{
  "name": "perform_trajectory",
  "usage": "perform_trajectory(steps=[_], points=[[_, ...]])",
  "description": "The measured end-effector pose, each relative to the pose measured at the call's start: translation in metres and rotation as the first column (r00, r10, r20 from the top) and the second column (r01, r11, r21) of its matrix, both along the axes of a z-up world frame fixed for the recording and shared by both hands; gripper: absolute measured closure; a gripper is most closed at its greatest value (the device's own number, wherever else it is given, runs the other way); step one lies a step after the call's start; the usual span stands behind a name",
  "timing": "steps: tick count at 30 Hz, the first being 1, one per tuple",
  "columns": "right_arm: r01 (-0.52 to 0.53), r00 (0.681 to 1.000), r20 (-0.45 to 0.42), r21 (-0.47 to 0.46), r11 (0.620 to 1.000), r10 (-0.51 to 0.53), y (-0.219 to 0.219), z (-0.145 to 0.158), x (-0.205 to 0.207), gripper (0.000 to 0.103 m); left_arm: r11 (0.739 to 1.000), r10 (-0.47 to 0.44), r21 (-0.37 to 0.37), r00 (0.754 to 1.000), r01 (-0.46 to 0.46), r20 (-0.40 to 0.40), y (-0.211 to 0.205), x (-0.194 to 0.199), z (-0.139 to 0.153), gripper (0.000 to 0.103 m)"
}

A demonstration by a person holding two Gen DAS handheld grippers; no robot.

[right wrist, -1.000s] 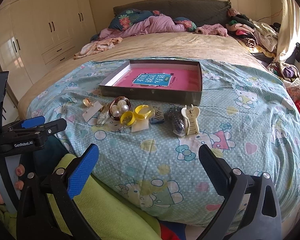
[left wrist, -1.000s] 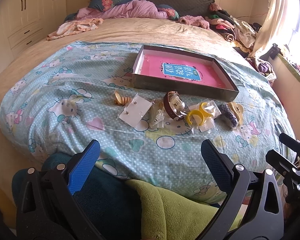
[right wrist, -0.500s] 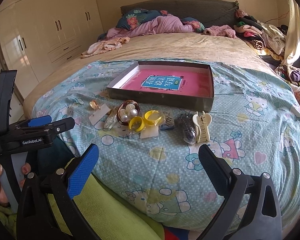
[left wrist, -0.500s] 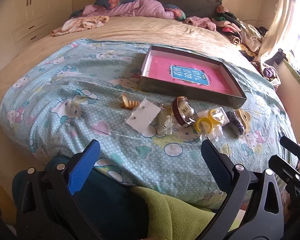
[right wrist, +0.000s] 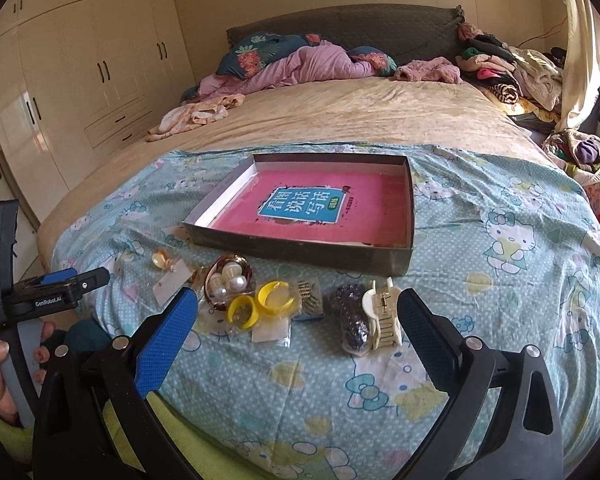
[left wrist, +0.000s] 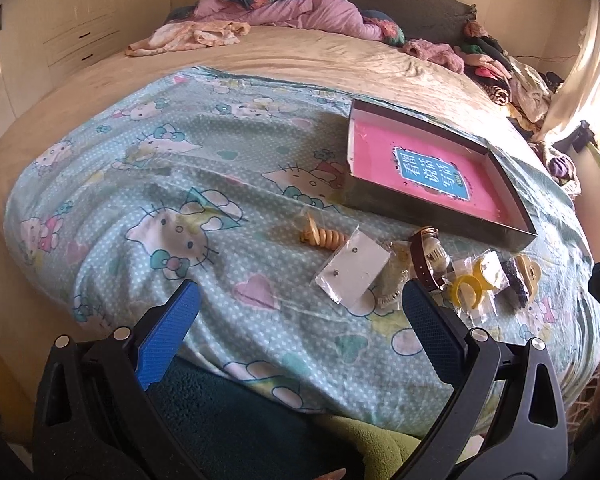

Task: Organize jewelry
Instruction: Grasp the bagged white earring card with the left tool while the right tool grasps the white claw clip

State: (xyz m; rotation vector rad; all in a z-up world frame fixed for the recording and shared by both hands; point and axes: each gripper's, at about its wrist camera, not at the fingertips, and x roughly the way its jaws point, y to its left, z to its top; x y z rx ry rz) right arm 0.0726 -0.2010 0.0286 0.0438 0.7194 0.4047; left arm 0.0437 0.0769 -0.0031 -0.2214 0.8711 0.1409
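A shallow dark box [right wrist: 406, 196] with a pink bottom [left wrist: 380, 160] lies on the blue cartoon bedsheet. In front of it lies a row of jewelry: a gold spiral piece [left wrist: 324, 237], an earring card in a clear bag [left wrist: 352, 270], a brown bracelet with pearls [right wrist: 228, 280], yellow hoop earrings [right wrist: 260, 304], a dark beaded piece [right wrist: 350, 316] and a cream hair claw [right wrist: 382, 318]. My left gripper [left wrist: 300, 330] is open and empty, near the earring card. My right gripper [right wrist: 296, 330] is open and empty, just short of the row.
Pillows, a purple quilt [right wrist: 312, 66] and piled clothes [right wrist: 500, 68] lie at the bed's head. White wardrobes [right wrist: 80, 80] stand on the left. A green blanket [left wrist: 380, 440] is bunched at the near edge. The left gripper also shows in the right wrist view [right wrist: 40, 300].
Both grippers have moved forward toward the jewelry row. The left view has swung left, so the box and jewelry now sit further right. Both stay open.
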Motion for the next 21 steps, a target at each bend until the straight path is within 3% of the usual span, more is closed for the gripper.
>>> perform_trajectory(steps=[6,17,21], points=[[0.043,0.999,-0.013,-0.005,0.999,-0.043,-0.014,-0.006,0.024,0.004,0.998,-0.064,-0.027,0.998,0.064,-0.027,0.001,0.02,-0.021,0.009],[0.12,0.991,-0.054,-0.015,0.993,-0.121,-0.045,-0.029,0.048,0.004,0.973,-0.206,0.087,0.973,0.216,-0.104,-0.024,0.052,-0.054,0.009],[0.134,0.987,-0.085,-0.009,0.991,-0.134,-0.055,-0.041,0.054,0.004,0.964,-0.245,0.074,0.961,0.255,-0.125,-0.025,0.06,-0.062,0.018]])
